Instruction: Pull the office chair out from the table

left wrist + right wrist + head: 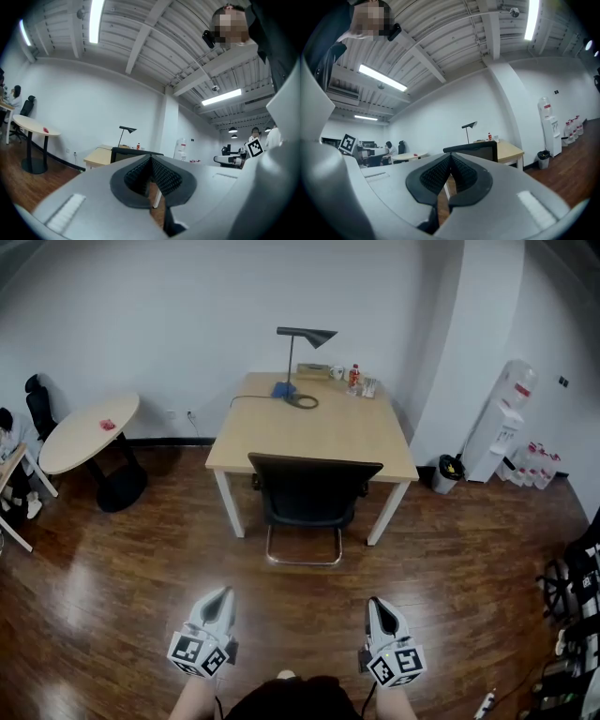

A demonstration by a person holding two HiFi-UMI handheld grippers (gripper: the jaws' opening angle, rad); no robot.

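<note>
Office chair (312, 491) faces table (328, 432), tucked under.

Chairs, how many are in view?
2: the office chair at the rectangular table, and a black chair at the far left beyond the round table. Others may be hidden.

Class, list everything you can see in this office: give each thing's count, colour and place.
Rectangular table: one, light wood, centre, by the far wall.
Office chair: one, black, tucked in at that table's near side.
Desk lamp: one, dark, on the table's far edge.
Bottle: one, red, right of the lamp.
Round table: one, pale, left.
Water dispenser: one, white, right wall.
Bin: one, black, beside the dispenser.
Floor: dark wood.
Left tool: one, white, shut, empty, bottom left.
Right tool: one, white, shut, empty, bottom right.
</note>
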